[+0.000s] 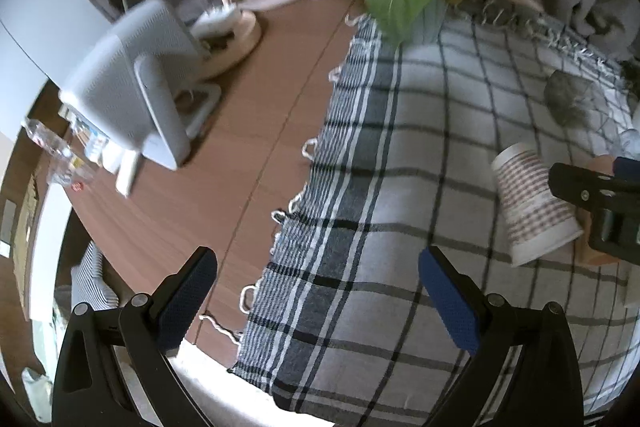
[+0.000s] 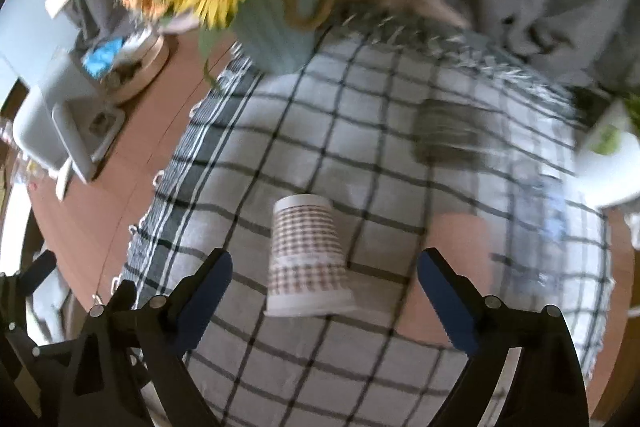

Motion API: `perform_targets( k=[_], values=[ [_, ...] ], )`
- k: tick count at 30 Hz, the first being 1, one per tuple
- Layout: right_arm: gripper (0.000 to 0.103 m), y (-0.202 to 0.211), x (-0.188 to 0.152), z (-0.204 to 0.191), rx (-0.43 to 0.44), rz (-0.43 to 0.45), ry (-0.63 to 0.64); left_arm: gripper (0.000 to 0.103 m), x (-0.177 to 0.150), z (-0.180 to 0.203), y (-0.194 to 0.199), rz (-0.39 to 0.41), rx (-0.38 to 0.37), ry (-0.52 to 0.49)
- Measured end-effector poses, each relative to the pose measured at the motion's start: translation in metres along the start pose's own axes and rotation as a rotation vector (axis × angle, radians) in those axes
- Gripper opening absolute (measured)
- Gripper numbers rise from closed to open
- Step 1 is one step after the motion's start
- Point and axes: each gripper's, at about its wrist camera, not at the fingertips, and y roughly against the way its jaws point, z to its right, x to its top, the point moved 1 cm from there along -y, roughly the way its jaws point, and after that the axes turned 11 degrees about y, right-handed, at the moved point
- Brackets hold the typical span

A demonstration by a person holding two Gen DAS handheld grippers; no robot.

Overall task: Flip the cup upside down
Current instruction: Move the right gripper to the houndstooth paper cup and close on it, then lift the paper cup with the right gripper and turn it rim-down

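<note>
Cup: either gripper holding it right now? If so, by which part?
Nothing is held. The cup stands upside down on the plaid cloth, between the open right gripper's fingers, untouched. The left gripper is open, empty.

No text can be read anywhere; the label on the plastic bottle (image 1: 60,155) is probably printed, but too blurred.

A brown wooden table (image 1: 224,163) carries a checked cloth (image 2: 360,131); beside the cloth stands a grey fan heater (image 1: 132,83).
</note>
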Motion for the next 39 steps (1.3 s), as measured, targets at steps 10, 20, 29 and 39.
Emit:
perform_targets(
  k=[10,20,29,39],
  values=[
    [0.079,-0.074,0.008,-0.003,0.044,-0.181,-0.001,0.103,0.004,0.003,-0.035,-0.083,0.012,0.008],
    [0.063,-0.076,0.003,-0.005,0.083,-0.193,-0.066,0.103,0.008,-0.006,-0.031,-0.076,-0.02,0.021],
    [0.063,-0.016,-0.048,-0.005,0.155,-0.07,-0.286,0.103,-0.004,-0.006,-0.015,-0.064,-0.072,-0.042],
    [0.063,-0.043,-0.111,-0.004,0.167,-0.129,-0.501,0.103,-0.029,0.006,-0.019,-0.103,-0.056,-0.119]
  ],
)
